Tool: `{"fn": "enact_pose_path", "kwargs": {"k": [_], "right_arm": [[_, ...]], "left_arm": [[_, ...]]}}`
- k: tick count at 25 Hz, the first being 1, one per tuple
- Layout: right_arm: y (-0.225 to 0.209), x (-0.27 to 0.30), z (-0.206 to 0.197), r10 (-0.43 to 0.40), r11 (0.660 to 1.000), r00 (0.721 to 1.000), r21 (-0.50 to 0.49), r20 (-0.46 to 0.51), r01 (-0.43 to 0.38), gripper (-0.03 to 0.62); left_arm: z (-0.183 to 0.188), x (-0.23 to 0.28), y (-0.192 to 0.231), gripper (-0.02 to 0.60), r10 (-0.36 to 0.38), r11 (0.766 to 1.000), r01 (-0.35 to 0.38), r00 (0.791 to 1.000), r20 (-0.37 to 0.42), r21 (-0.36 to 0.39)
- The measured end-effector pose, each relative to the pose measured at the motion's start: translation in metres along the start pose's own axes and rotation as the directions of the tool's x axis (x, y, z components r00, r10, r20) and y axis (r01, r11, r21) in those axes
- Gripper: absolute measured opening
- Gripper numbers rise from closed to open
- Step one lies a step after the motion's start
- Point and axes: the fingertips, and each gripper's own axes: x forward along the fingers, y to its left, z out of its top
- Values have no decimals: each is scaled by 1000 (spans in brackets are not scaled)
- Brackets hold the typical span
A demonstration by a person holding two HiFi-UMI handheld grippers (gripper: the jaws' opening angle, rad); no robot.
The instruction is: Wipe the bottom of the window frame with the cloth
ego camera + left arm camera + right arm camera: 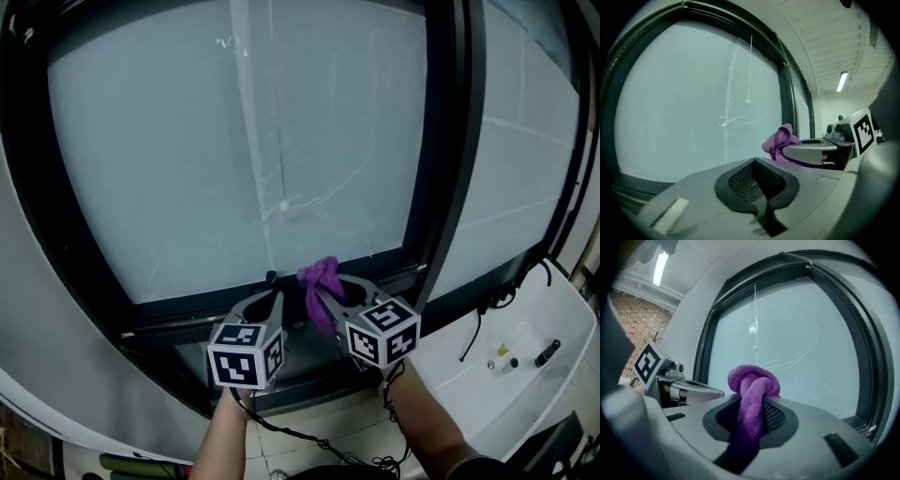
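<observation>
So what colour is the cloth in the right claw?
Purple cloth; the right gripper view shows it best.

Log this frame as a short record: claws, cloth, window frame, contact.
left claw: shut, nothing in it
right claw: shut on the purple cloth
purple cloth: bunched, sticking out past the claw tips
window frame: dark; its bottom edge lies just beyond both claws
contact: unclear whether the cloth touches the frame

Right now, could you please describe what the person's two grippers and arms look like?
Both the left gripper and the right gripper have smooth grey moulded shells with dark, mesh-textured fingers. Each carries a white cube printed with black square markers. A thin black cable trails beneath them. The forearms are bare, with no sleeves in view.
</observation>
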Motion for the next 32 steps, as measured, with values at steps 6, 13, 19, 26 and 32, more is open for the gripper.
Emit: {"fn": "enact_pose_path", "kwargs": {"k": [6, 13, 19, 26, 32], "right_arm": [[-31, -9, 1, -59, 998, 998, -5, 1, 59, 95], [-88, -34, -2, -172, 985, 985, -7, -13, 172, 95], [-142, -54, -8, -269, 963, 962, -13, -38, 269, 95], [-197, -61, -18, -332, 943, 940, -41, -80, 330, 95], [-241, -48, -29, -388, 918, 915, -137, -110, 373, 95]], "left_arm": [[4, 15, -20, 3, -40, 999, 40, 999, 3, 6], [5, 45, -56, 3, -112, 994, 112, 994, -6, 13], [5, 77, -87, 5, -177, 984, 177, 984, -18, 16], [2, 113, -115, 3, -225, 974, 225, 974, -35, 6], [-6, 133, -123, 3, -236, 972, 237, 970, -61, 5]]}}
